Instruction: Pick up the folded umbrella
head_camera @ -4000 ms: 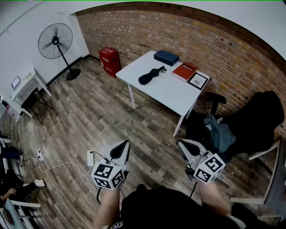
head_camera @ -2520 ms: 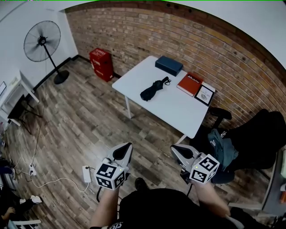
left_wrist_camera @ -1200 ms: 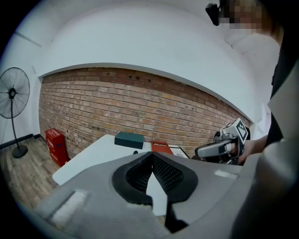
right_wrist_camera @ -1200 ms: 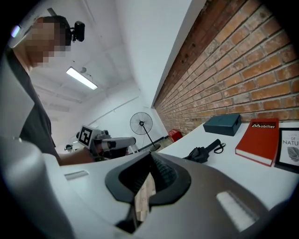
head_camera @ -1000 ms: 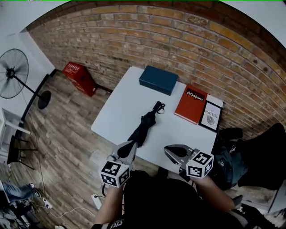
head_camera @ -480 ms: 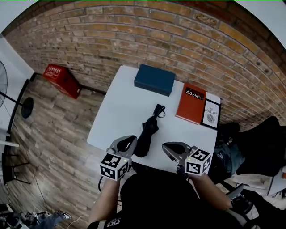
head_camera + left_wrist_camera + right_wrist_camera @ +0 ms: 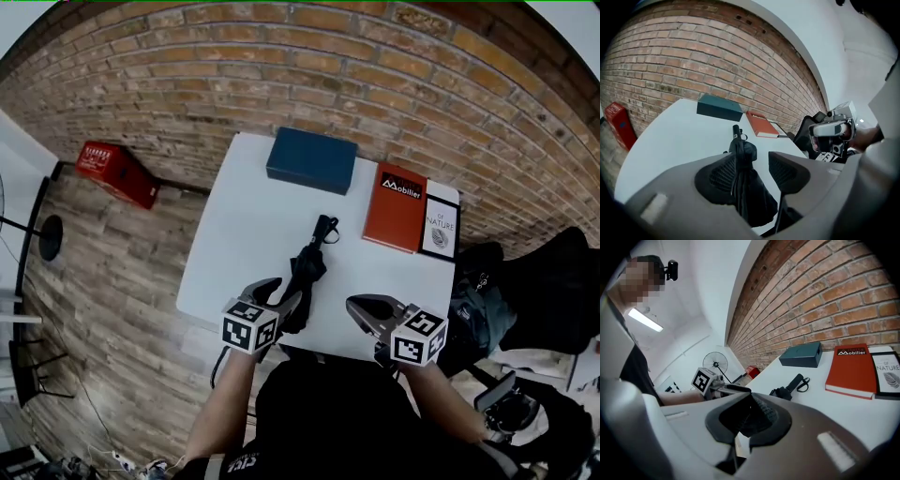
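Note:
The folded black umbrella (image 7: 307, 269) lies on the white table (image 7: 239, 225), handle and wrist loop toward the brick wall. My left gripper (image 7: 284, 294) is at its near end, and its jaws are opening. In the left gripper view the umbrella (image 7: 743, 157) runs between the jaws of the left gripper (image 7: 753, 165), close against the left pad and apart from the right one. My right gripper (image 7: 359, 307) hovers over the table's near edge to the right of the umbrella, shut on nothing. From the right gripper (image 7: 751, 404) the umbrella (image 7: 790, 387) shows ahead.
A dark blue box (image 7: 311, 160) sits at the table's far edge. A red book (image 7: 396, 208) and a white-covered book (image 7: 439, 228) lie at the right. A black chair with clothing (image 7: 525, 281) stands right of the table, a red crate (image 7: 114, 172) on the floor at left.
The view has closed in on the table. My left gripper has dropped forward onto the umbrella's near end and its jaws have parted around it. The right gripper has shifted a little.

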{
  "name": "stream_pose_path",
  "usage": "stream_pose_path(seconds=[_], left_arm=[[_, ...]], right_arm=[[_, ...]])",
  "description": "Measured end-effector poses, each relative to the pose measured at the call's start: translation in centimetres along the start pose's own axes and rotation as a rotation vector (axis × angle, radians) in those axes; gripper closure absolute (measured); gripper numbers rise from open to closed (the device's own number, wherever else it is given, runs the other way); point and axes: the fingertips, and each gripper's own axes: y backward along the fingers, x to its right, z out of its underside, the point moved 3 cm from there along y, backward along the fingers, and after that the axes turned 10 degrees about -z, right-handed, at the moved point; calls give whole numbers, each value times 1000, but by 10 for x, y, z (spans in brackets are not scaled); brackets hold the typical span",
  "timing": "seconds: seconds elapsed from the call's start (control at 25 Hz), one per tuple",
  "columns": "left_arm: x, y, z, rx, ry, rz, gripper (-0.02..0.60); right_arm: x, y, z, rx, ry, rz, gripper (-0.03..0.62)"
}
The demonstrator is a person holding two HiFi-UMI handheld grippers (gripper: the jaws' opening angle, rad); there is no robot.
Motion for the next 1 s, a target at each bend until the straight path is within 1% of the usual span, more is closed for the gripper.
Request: stream_pose_path(seconds=[0.12, 0.28, 0.4, 0.52, 0.6, 0.68, 0.8, 0.92, 1.0], left_arm=[[-2, -23, 7, -74, -21, -17, 328], [-2, -48, 22, -183, -65, -37, 281], [-2, -61, 30, -242, -83, -43, 276], [-1, -74, 33, -281, -83, -56, 273], [1, -83, 37, -312, -101, -71, 272], [2, -90, 42, -338, -124, -97, 255], [-2, -97, 47, -363, -126, -150, 252], [-4, -106, 54, -404, -123, -186, 196], [-6, -109, 59, -446, -149, -218, 196]], right_arm=[[13, 7, -3, 19, -24, 5, 595], [23, 10, 0, 16, -41, -2, 595], [26, 11, -1, 23, -52, -11, 595], [27, 15, 4, 20, -60, -20, 595], [30, 20, 9, 18, -69, -17, 595], [32, 26, 13, 19, -79, -8, 595], [36, 36, 16, 27, -91, 0, 595], [38, 44, 18, 32, -96, 4, 595], [39, 48, 18, 35, -97, 6, 595]])
